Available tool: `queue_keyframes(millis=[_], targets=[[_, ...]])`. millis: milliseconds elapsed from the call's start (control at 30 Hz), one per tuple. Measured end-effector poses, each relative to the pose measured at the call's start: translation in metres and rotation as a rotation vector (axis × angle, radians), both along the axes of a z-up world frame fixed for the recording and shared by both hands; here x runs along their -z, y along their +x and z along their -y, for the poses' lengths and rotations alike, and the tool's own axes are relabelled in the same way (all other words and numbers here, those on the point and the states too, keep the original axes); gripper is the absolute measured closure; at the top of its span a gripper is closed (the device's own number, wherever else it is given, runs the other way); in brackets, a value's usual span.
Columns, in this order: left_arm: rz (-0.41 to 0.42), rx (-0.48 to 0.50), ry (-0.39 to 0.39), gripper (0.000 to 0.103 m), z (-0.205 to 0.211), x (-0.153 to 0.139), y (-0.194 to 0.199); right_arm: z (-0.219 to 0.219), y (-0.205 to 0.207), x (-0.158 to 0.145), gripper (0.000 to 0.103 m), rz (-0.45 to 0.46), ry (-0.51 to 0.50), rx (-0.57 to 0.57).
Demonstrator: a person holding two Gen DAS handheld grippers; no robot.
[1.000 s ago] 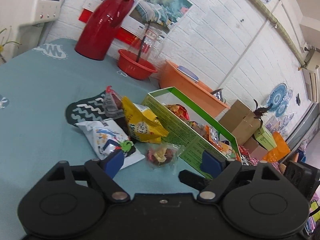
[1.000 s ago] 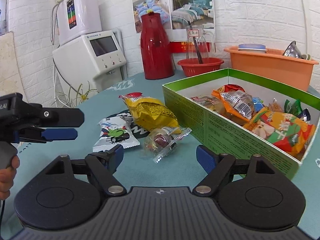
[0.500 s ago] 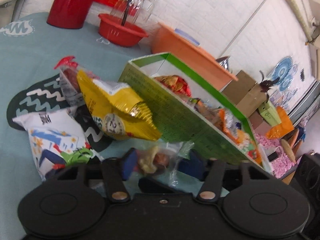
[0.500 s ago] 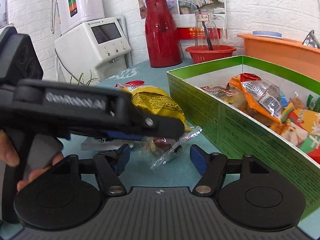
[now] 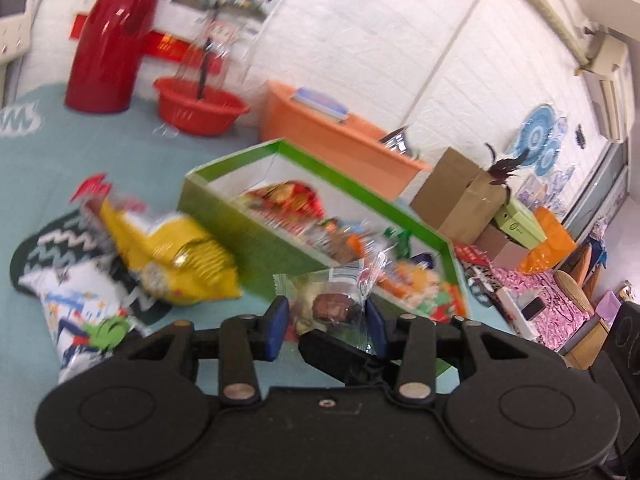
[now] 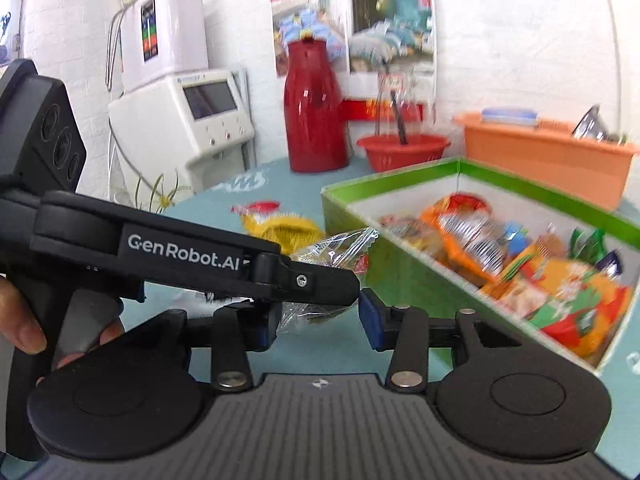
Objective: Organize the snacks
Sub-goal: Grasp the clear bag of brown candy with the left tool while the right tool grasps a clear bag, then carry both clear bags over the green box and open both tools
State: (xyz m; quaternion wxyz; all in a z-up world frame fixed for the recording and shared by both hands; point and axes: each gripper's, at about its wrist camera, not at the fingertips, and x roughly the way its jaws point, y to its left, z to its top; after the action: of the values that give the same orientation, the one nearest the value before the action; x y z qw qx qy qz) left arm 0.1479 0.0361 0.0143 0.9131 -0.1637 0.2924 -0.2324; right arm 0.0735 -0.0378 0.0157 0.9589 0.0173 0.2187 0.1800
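Observation:
My left gripper (image 5: 326, 322) is shut on a clear snack packet (image 5: 332, 300) and holds it above the table, just before the near wall of the green box (image 5: 256, 236). The box holds several snacks. In the right wrist view the left gripper (image 6: 320, 280) crosses in front with the packet (image 6: 336, 246). My right gripper (image 6: 318, 320) is open and empty just behind it. A yellow bag (image 5: 176, 256), a white packet (image 5: 80, 308) and a red-topped packet (image 5: 96, 196) lie on the blue cloth left of the box.
A red thermos (image 5: 108, 40), a red bowl (image 5: 200, 108) and an orange basin (image 5: 340, 140) stand at the back by the white brick wall. A white appliance (image 6: 180, 120) stands at the left. Cardboard boxes (image 5: 460, 196) sit beyond the table's right edge.
My left gripper moved in onto the clear packet, shut on it and lifted it toward the green box. My right gripper stayed open nearby.

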Motion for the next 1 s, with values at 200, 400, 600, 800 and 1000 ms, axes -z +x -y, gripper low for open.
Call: queue_keyframes(millis=[200, 400, 600, 800, 1000], targets=[[0.072, 0.058, -0.012, 0.060, 0.031, -0.026, 0.012, 0.026, -0.003, -0.024, 0.030, 0.107, -0.012, 0.072], [0.097, 0.125, -0.032, 0.060, 0.065, -0.036, 0.038, 0.056, 0.003, -0.032, 0.032, 0.163, -0.021, 0.158], [0.093, 0.174, -0.030, 0.058, 0.093, -0.026, 0.064, 0.086, 0.016, -0.026, 0.032, 0.164, -0.012, 0.221], [0.103, 0.079, 0.011, 0.000, 0.096, -0.007, 0.072, 0.100, 0.031, 0.000, 0.020, 0.119, -0.037, 0.286], [0.101, 0.008, 0.006, 0.000, 0.077, -0.011, 0.064, 0.103, 0.024, 0.006, 0.000, 0.108, -0.070, 0.326]])
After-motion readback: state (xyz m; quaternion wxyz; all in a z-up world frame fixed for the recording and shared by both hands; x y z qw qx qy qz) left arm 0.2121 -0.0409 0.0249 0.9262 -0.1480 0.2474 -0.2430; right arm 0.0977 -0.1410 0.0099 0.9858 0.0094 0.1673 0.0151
